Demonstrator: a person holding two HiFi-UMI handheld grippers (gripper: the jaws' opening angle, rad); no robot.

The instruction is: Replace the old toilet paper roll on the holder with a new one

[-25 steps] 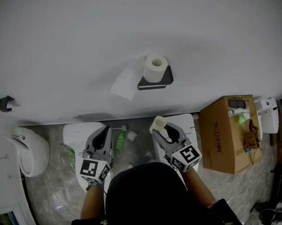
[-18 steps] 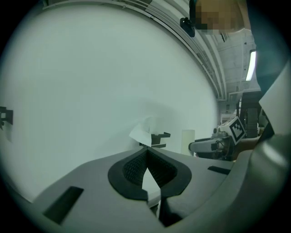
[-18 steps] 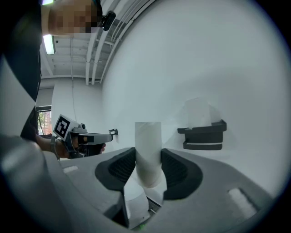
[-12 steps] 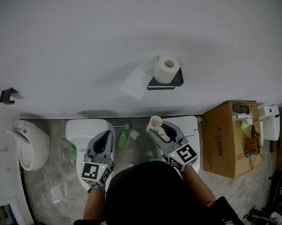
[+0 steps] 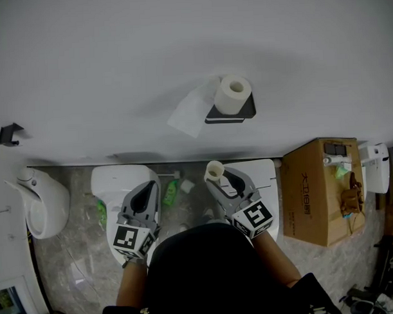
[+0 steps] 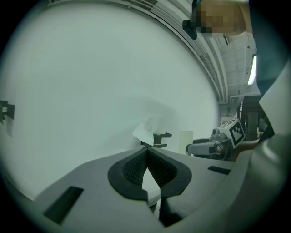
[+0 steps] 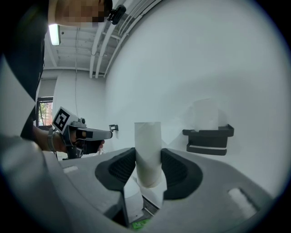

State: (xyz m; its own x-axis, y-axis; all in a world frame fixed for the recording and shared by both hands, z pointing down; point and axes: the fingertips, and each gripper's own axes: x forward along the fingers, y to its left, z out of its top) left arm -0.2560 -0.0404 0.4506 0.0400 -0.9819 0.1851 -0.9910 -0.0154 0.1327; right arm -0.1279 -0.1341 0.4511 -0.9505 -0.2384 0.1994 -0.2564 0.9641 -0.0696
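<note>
A white toilet roll (image 5: pixel 233 93) stands upright on the black wall holder (image 5: pixel 230 114), and a loose sheet (image 5: pixel 192 116) hangs off to its left. My right gripper (image 5: pixel 222 178) is below the holder, shut on a bare cardboard tube (image 5: pixel 214 170). In the right gripper view the tube (image 7: pixel 148 150) stands upright between the pads, with the holder (image 7: pixel 209 139) ahead to the right. My left gripper (image 5: pixel 146 188) is shut and empty, lower left of the holder. The left gripper view shows its closed tips (image 6: pixel 146 153) and the holder (image 6: pixel 160 139) beyond them.
A white toilet (image 5: pixel 117 180) lies under the left gripper and another white fixture (image 5: pixel 42 210) is at far left. A green bottle (image 5: pixel 170 193) stands on the floor between. A cardboard box (image 5: pixel 320 190) is to the right. A black hook (image 5: pixel 9 135) is on the wall.
From a second ago, the right gripper with the tube has shifted a little left relative to the holder, and the left gripper has sunk slightly. Over the last half second nothing has visibly moved.
</note>
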